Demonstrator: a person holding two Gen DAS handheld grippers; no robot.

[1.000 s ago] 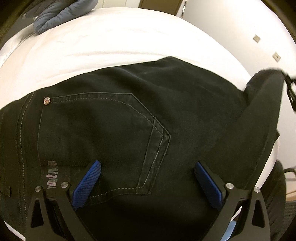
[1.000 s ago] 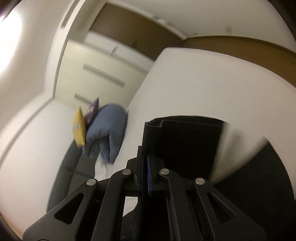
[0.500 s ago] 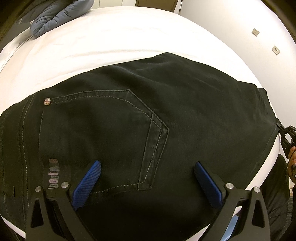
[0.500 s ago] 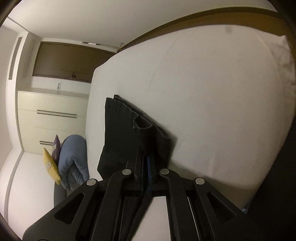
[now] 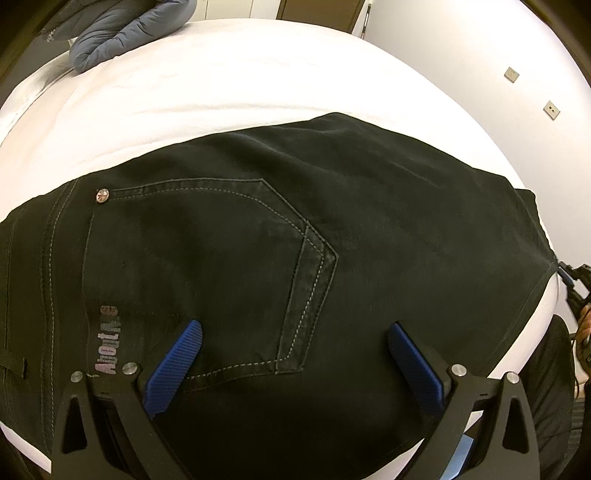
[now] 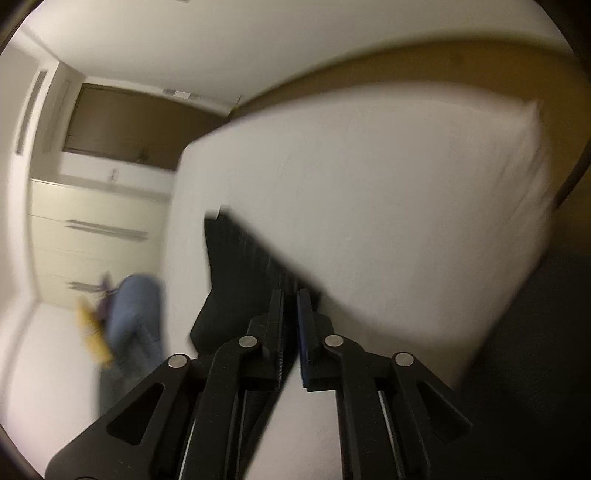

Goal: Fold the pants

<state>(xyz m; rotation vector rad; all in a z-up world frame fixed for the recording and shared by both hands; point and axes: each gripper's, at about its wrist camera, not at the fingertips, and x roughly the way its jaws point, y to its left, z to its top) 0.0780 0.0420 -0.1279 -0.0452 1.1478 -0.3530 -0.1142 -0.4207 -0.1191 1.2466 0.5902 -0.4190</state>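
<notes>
With the black pants (image 5: 295, 266) lying flat on the white bed (image 5: 258, 81), the left gripper (image 5: 291, 354) is hovering spread over the back pocket while the right gripper (image 6: 290, 314), nearly pressed together, is seemingly pinching the hem in a blurred view, so the next fold calls for carrying that end across.

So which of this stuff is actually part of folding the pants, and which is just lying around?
Part of the job:
- black pants, spread on the white bed
- left tool, open over the back pocket
- right tool, nearly closed, at the pants' edge

Just lying about:
- blue padded jacket
- yellow item beside it, too blurred to identify
- wardrobe
</notes>
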